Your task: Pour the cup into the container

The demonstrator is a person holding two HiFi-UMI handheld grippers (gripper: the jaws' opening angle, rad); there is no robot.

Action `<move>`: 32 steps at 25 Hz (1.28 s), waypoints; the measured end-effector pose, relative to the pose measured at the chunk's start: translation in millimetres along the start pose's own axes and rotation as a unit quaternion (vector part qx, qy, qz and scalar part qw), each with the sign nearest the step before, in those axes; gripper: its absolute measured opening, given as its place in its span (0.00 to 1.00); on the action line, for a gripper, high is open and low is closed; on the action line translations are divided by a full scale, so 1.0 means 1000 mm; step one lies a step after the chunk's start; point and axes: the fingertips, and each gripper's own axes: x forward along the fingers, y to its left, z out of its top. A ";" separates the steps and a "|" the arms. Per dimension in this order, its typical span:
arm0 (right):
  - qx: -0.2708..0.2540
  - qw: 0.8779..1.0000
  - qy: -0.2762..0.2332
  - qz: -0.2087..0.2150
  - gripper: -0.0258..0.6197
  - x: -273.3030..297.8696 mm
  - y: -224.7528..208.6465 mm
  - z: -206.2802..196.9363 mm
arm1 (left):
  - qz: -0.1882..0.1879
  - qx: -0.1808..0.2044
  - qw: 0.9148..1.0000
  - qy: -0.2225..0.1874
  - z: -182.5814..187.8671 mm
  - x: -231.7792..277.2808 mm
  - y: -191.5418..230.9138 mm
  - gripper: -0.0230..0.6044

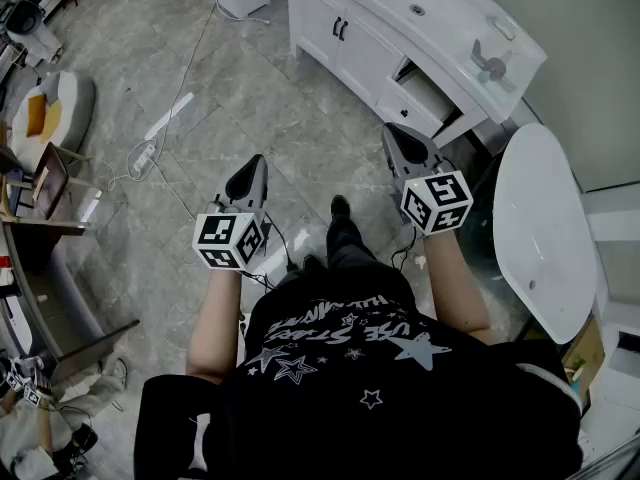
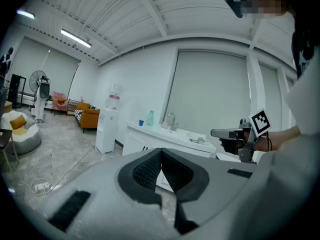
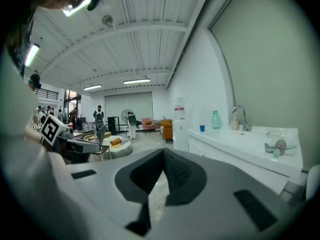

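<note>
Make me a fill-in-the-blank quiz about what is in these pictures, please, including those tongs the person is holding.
1. The left tongs and the right tongs both hold nothing, and their jaws are ____.
2. The small cup on the white counter is ____ in colour.
3. In the right gripper view, the green bottle stands to the ____ of that cup.

Missing words: shut; blue; right.

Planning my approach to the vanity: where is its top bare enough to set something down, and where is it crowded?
Bare: the front strip of the countertop, between the blue cup and the grey fixture. Crowded: the back edge, where the green bottle and the faucet stand close.
</note>
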 end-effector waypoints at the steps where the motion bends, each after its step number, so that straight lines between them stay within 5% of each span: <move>1: 0.000 1.000 0.001 0.002 0.05 -0.001 0.000 -0.001 | 0.001 -0.001 1.000 0.000 -0.001 -0.001 -0.002 0.05; 22: 0.003 1.000 -0.014 0.005 0.05 0.013 0.032 0.003 | 0.012 -0.011 1.000 -0.016 0.000 -0.024 0.007 0.05; 28: 0.011 1.000 -0.016 0.009 0.37 0.042 0.019 0.000 | 0.012 -0.006 1.000 -0.016 0.006 -0.003 0.019 0.05; 32: 0.012 1.000 -0.011 0.008 0.48 0.073 0.002 0.001 | 0.020 -0.005 1.000 -0.009 0.010 0.019 0.034 0.05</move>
